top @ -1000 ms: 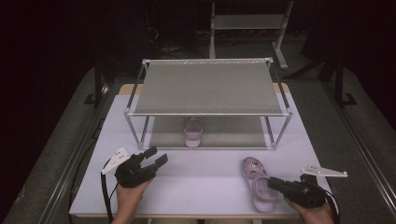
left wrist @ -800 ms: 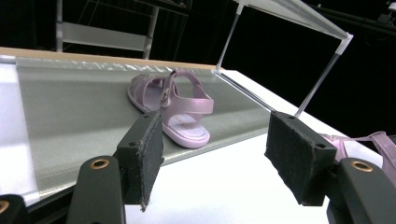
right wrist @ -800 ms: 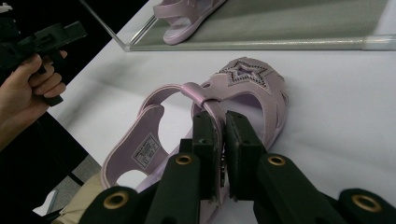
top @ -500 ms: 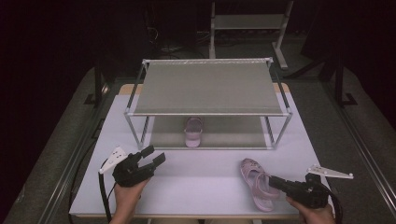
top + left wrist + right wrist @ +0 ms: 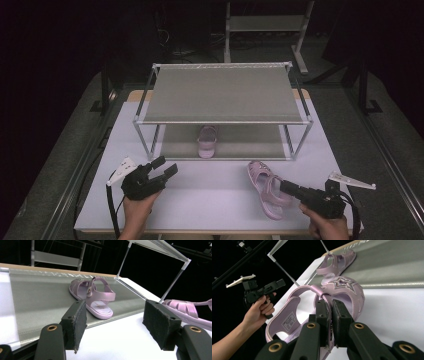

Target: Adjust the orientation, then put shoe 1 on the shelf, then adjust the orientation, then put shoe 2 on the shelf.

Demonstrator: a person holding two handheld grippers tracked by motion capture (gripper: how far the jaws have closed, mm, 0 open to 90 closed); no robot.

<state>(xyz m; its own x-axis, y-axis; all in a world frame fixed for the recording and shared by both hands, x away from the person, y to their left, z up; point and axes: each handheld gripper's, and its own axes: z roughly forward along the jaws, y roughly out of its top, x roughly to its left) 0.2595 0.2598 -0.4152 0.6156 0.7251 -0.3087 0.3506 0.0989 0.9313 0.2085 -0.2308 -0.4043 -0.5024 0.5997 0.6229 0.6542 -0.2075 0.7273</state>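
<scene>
Second sandal gripped, bound for the rack

On the white counter, a two-tier shoe rack holds one pink sandal at 12 o'clock. Right tool, drawn back since a second ago, clamps the other sandal's strap at 5 o'clock; lift level. Left tool hovers agape, empty.

A darkened lab or recording studio, white counter lit against black surroundings, a bare metal-framed two-tier shelf rack staged at its centre, a second metal stand in shadow behind, cables and dark equipment legs along the floor
</scene>
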